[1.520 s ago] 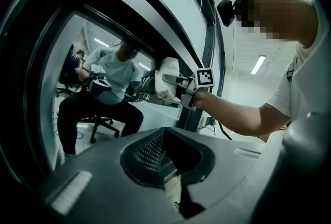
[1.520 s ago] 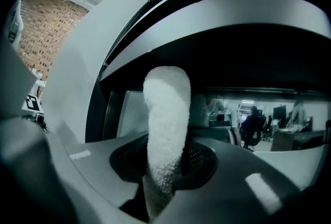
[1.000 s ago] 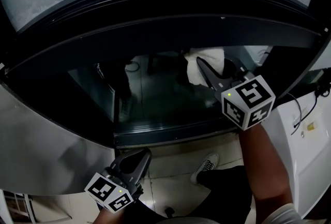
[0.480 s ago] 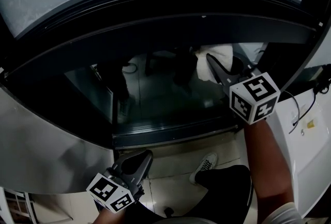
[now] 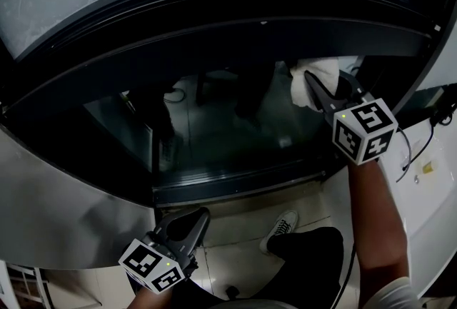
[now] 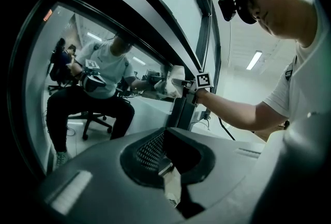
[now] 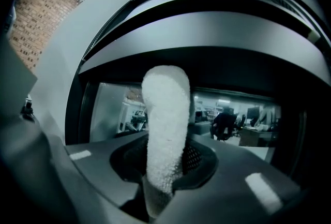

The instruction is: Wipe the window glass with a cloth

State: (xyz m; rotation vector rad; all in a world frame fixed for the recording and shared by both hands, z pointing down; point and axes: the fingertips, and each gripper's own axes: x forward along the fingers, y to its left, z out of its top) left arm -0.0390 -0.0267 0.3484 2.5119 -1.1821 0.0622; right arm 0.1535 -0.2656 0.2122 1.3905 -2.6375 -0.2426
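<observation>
The window glass (image 5: 214, 129) is dark and reflective inside a black curved frame. A white cloth (image 5: 308, 79) lies against the glass at its upper right, with my right gripper (image 5: 319, 90) shut on it. In the right gripper view the cloth (image 7: 164, 124) stands up from between the jaws of that gripper (image 7: 163, 181), in front of the glass (image 7: 114, 114). My left gripper (image 5: 187, 223) hangs low, below the window's bottom edge, jaws together and holding nothing. The left gripper view shows that gripper (image 6: 168, 176) aimed along the glass (image 6: 98, 57) toward the distant cloth (image 6: 175, 75).
A black window frame (image 5: 235, 183) runs under the glass and a grey panel (image 5: 64, 193) curves at the left. A white unit with cables (image 5: 428, 179) stands at the right. The person's shoe (image 5: 282, 228) rests on the tiled floor below.
My right gripper has slid the cloth to the right and slightly up along the glass. The left gripper has stayed where it was.
</observation>
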